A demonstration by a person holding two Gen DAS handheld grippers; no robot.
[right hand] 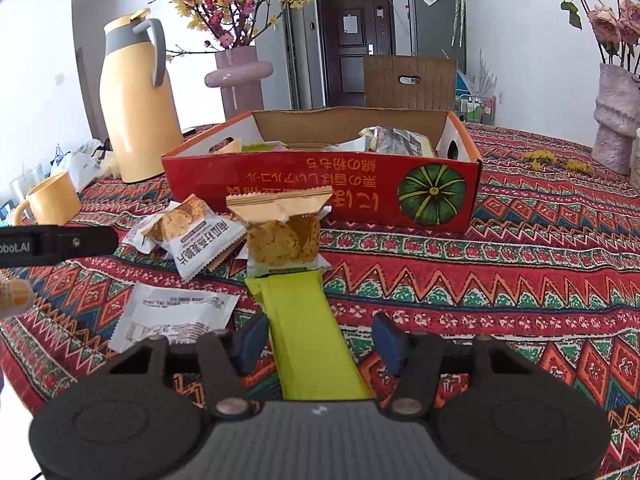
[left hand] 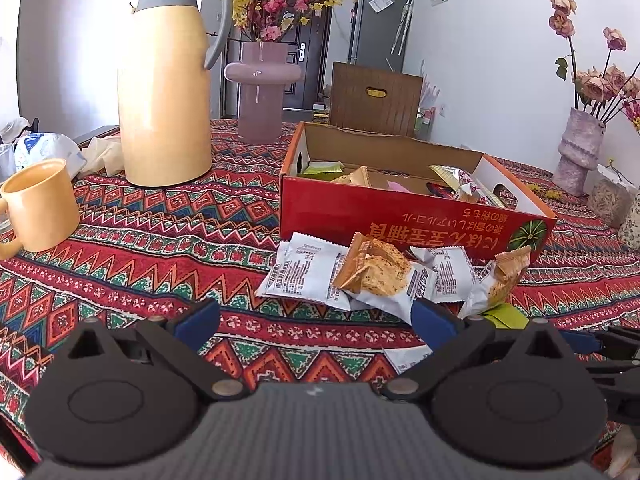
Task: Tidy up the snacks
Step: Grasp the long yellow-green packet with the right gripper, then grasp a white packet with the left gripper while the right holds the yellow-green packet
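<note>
The right gripper stands part-spread astride the green packet lying on the tablecloth before the red box — its pads not yet pressing — so it should centre, then pinch the packet's edges squarely.

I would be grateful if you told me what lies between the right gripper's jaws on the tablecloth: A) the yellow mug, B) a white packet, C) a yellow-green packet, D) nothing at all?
C: in the right wrist view the yellow-green packet lies lengthwise between the jaws of the right gripper, with a gap visible on its right side.
</note>
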